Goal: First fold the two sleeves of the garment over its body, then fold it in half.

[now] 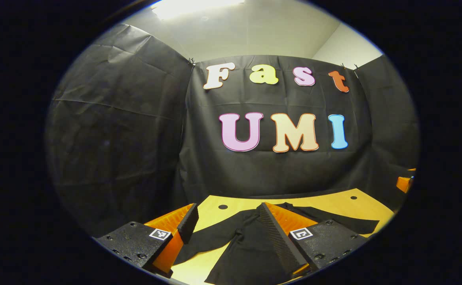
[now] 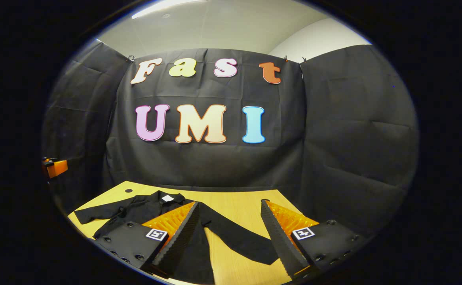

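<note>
While nothing is gripped: both tools held raised over the near edge of the table, apparently a ready pose ahead of the first fold.

Left gripper (image 1: 225, 227): fingers spread wide, nothing between them; poised above the near part of the long-sleeved black cloth garment (image 1: 250, 245), probably so the whole spread shirt can be read before reaching.

Right gripper (image 2: 231, 227): fingers likewise parted and empty; hanging above the garment's right sleeve (image 2: 238, 237), which runs out between the two fingers, a fair line-up for picking that sleeve first.

Garment: lying flat and open on the pale wooden table top (image 2: 234, 206), body toward the near edge, collar on the far side of the body with a small white label (image 2: 168, 198) at the neck. Neither sleeve folded yet; laid out spread, presumably to give each tool a sleeve of its own.

Left sleeve (image 2: 92, 213): stretched away from the garment's body on the side opposite the right sleeve, resting flat on the table.

Task stage, judged: at the very beginning, no fold made.

Next move, judged: lower onto a sleeve end, pinch only the top layer, carry it across the garment's body.

Risk, judged: thin dark cloth may slip or drag the body askew.

Beyond the garment: small round hole (image 1: 223, 206) in the table top, then the black cloth booth wall (image 2: 215, 166).
</note>
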